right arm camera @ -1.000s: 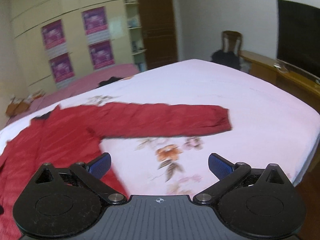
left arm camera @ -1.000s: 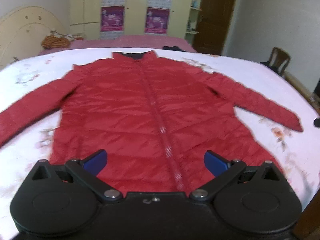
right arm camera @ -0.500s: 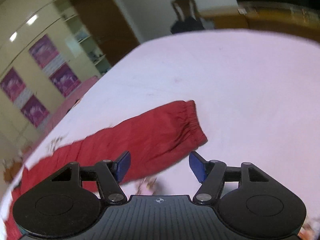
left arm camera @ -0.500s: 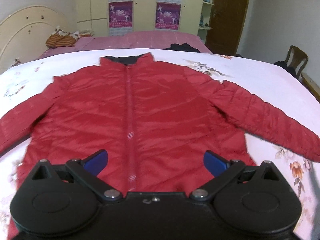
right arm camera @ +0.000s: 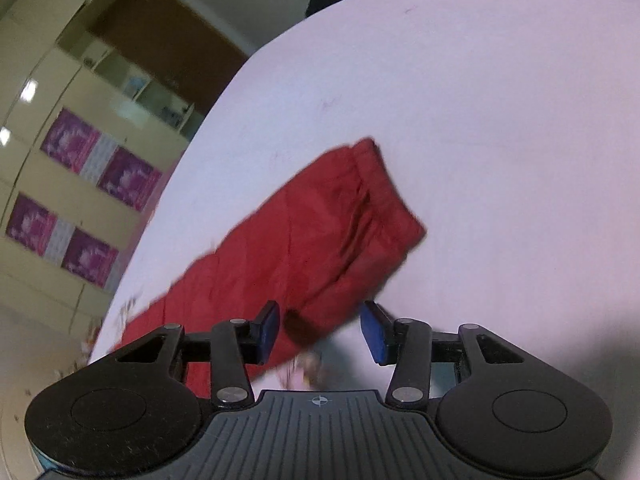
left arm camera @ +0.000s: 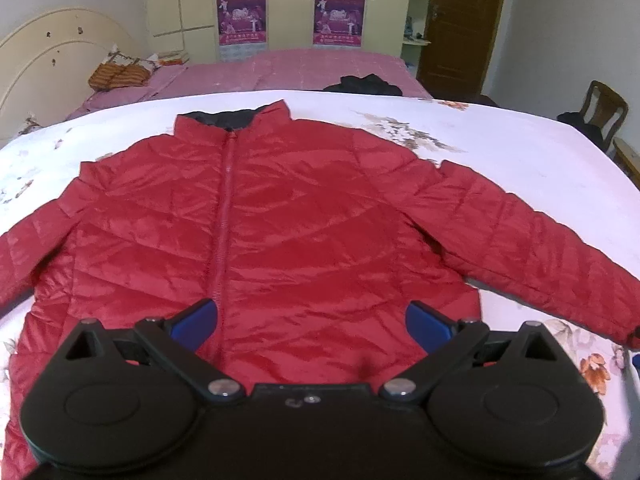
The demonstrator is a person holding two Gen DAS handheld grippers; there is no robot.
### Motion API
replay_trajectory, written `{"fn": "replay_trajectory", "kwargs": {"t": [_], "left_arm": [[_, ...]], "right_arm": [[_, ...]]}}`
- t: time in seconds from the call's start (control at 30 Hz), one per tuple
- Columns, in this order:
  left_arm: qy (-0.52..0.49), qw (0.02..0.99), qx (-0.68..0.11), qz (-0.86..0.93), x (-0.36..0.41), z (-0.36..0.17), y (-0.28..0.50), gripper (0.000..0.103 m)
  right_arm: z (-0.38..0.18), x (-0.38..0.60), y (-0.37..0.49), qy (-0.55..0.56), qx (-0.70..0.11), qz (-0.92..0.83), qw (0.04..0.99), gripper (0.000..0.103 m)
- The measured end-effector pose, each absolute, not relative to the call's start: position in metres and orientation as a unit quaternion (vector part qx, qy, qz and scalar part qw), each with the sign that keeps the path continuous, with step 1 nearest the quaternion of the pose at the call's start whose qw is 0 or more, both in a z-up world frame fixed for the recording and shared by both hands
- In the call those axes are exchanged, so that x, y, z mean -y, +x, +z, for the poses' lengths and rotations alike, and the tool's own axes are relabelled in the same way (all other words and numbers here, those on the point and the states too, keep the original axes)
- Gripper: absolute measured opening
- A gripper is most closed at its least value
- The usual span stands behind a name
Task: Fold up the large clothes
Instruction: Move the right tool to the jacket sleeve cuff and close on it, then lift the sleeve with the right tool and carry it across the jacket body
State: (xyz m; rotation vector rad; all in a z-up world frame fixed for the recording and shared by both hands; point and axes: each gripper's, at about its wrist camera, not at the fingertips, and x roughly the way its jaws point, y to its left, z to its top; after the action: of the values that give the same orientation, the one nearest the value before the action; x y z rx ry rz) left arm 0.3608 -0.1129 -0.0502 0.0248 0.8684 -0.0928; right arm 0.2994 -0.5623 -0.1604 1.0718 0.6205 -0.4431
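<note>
Red quilted puffer jacket, zipped, lying flat and front-up on the white floral bedsheet, collar pointing to 12 o'clock and sleeves spreading toward 9 and 3; the left gripper is hovering over the hem with jaws spread wide, holding nothing. Only the left wrist view is showing the jacket body, a pink bed, a woven bag and a wooden chair. Only the right wrist view is showing the sleeve cuff at 12 o'clock, the right gripper standing partly open astride the sleeve's near edge, gripping nothing.
</note>
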Motion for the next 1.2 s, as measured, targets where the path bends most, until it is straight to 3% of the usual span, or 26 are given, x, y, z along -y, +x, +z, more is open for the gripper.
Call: {"fn": "replay_trajectory", "kwargs": {"t": [0.17,0.2,0.23,0.3,0.5,0.73,0.9,1.2], "left_arm": [[0.01,0.906,-0.422,-0.041,0.1,-0.053,0.367,0.101],[0.01,0.906,-0.422,-0.04,0.096,-0.053,0.368,0.1],[0.008,0.906,-0.422,-0.038,0.093,-0.054,0.37,0.099],[0.014,0.904,-0.426,-0.03,0.083,-0.056,0.375,0.097],[0.022,0.904,-0.425,-0.036,0.037,-0.064,0.384,0.085],[-0.023,0.908,-0.417,-0.04,-0.035,-0.067,0.401,0.084],[-0.042,0.913,-0.404,-0.042,-0.075,-0.063,0.418,0.074],[-0.095,0.907,-0.408,-0.042,-0.13,-0.071,0.436,0.074]], "right_arm": [[-0.166,0.579,0.304,0.491,-0.252,-0.225,0.803,0.045],[-0.164,0.582,0.308,0.485,-0.25,-0.23,0.806,0.039],[-0.163,0.582,0.312,0.479,-0.253,-0.235,0.807,0.022],[-0.156,0.582,0.316,0.466,-0.257,-0.24,0.812,0.009],[-0.104,0.528,0.33,0.353,-0.236,-0.212,0.88,0.007],[-0.057,0.393,0.38,0.224,-0.246,-0.093,0.938,0.007],[-0.061,0.291,0.406,0.168,-0.271,-0.013,0.948,0.007],[-0.101,0.154,0.427,0.093,-0.338,0.095,0.932,0.007]]}}
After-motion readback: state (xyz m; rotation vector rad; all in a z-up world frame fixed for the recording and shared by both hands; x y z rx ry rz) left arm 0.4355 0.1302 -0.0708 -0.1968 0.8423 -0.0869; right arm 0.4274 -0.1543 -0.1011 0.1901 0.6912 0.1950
